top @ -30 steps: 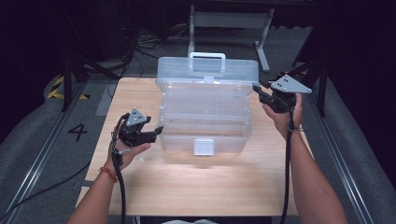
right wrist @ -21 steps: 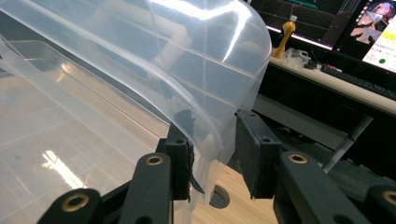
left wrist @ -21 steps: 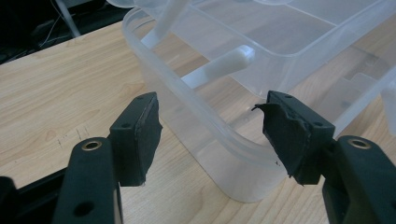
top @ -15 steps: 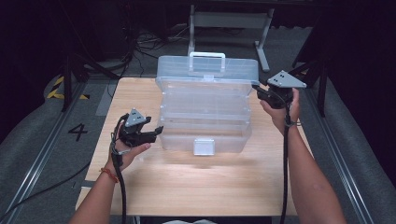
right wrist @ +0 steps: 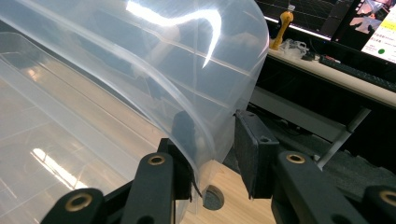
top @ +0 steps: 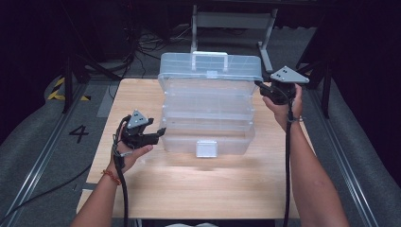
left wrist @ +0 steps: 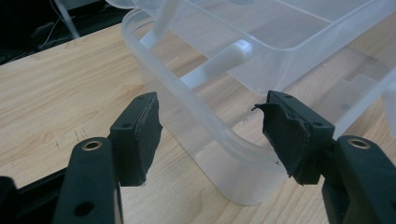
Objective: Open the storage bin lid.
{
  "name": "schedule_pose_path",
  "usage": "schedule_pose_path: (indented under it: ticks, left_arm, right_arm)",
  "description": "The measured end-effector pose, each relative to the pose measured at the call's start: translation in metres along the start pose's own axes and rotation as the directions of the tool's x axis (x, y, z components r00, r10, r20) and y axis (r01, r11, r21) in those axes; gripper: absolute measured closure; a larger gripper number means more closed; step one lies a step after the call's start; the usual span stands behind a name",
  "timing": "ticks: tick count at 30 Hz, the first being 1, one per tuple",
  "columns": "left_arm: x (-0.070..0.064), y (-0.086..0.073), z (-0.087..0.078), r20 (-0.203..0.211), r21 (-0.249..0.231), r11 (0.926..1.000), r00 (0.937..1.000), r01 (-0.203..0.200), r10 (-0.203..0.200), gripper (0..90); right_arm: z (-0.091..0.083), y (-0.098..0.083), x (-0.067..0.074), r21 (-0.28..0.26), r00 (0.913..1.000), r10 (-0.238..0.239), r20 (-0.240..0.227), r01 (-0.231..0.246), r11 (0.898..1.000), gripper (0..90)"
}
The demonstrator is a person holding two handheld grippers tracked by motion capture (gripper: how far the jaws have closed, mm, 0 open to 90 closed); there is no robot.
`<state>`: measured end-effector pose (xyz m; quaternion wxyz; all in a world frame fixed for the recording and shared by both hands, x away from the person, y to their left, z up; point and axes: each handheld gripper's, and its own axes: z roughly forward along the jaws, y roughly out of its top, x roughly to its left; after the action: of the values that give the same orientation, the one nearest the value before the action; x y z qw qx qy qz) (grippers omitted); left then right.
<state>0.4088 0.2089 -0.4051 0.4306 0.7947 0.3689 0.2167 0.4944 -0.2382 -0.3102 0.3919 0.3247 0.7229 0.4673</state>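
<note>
In the high view, a clear plastic tiered storage box with a white latch and a white handle [top: 208, 111] stands in the middle of the light wooden counter [top: 198, 189], its lid raised and its trays stepped back. The left gripper [top: 158, 135] is just beside the box's lower front corner, fingers pointing at the bottom tub, and the hand under it rests low over the counter. The right gripper [top: 261, 87] is up at the far corner of the raised lid, fingertips at the lid's edge. In the left gripper view, the two black fingers [left wrist: 140, 135] stand apart at a moderate gap. The rounded corner of the clear bottom tub [left wrist: 219, 154] lies between and just beyond them, and neither pad presses on it; a bare strip of wood shows between the near pad and the wall. A white hinge bar [left wrist: 217, 65] crosses the tub farther beyond the fingertips. In the right gripper view, the fingers [right wrist: 254, 154] are drawn narrow around the thin curved edge of the clear lid [right wrist: 154, 74]. One pad sits behind the plastic and the other just outside it, so the lid's rim is pinched between them, and the rest of the lid arches up and away above the fingertips.
</note>
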Motion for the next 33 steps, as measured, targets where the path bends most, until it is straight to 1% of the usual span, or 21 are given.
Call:
schedule_pose_path:
  ticks: [2,5,6,8,10,14,22,24,25,27,29,31,33]
  left_arm:
    - [0.0,0.0,0.0,-0.002,0.004,1.0,1.0,-0.004,0.004,37.1]
    - [0.0,0.0,0.001,0.0,0.001,1.0,1.0,0.001,-0.001,37.1]
    - [-0.001,0.0,0.001,0.001,-0.002,0.9999,0.9999,0.011,-0.011,37.1]
    - [0.0,0.0,0.002,-0.002,-0.003,1.0,1.0,0.001,-0.001,37.1]
    - [0.0,0.0,0.002,-0.001,-0.002,1.0,1.0,0.0,0.0,37.1]
    - [0.0,0.0,0.002,0.003,-0.003,1.0,1.0,0.006,-0.006,37.1]
    - [0.0,-0.001,0.002,0.004,-0.003,0.9999,0.9999,0.01,-0.01,37.1]
    - [0.0,-0.001,0.003,0.011,-0.005,0.9998,0.9998,0.018,-0.018,37.1]
    - [0.001,-0.001,0.003,0.009,-0.008,0.9999,0.9999,0.014,-0.014,37.0]
    - [0.0,-0.001,0.004,0.011,-0.006,0.9996,0.9996,0.026,-0.026,37.1]
    - [0.0,0.0,0.004,0.004,-0.005,0.9999,0.9999,0.015,-0.015,37.0]
    - [0.0,0.0,0.005,0.003,-0.004,0.9999,0.9999,0.015,-0.015,37.2]
    - [0.0,-0.001,0.005,0.003,-0.008,0.9999,0.9999,0.014,-0.014,37.1]
  right_arm:
    - [0.002,0.001,0.0,0.003,1.0,0.0,0.006,0.0,1.0,69.0]
    - [0.004,0.002,-0.001,0.007,0.9999,0.0,0.011,0.0,1.0,68.6]
    - [0.005,0.002,-0.001,0.006,1.0,0.0,0.01,0.0,1.0,68.6]
    - [0.007,0.002,-0.001,0.005,0.9999,0.002,0.015,-0.002,1.0,68.4]
    - [0.009,0.001,-0.001,0.004,0.9998,0.005,0.019,-0.005,1.0,68.4]
    - [0.013,-0.002,-0.002,0.01,0.9996,0.025,0.01,-0.025,1.0,67.7]
    - [0.022,-0.008,-0.001,0.036,0.999,0.044,0.014,-0.044,0.998,66.0]
    - [0.023,-0.008,-0.001,0.041,0.9991,0.039,0.014,-0.039,0.998,65.8]
    - [0.024,-0.009,-0.001,0.045,0.9992,0.036,0.017,-0.037,0.998,65.7]
    - [0.026,-0.01,-0.001,0.054,0.9993,0.034,0.016,-0.035,0.998,65.4]
    - [0.029,-0.012,-0.001,0.052,0.9989,0.042,0.019,-0.043,0.998,65.3]
    - [0.032,-0.014,-0.003,0.05,0.9985,0.052,0.015,-0.053,0.997,65.3]
    - [0.036,-0.015,-0.004,0.061,0.998,0.061,0.014,-0.062,0.996,65.3]
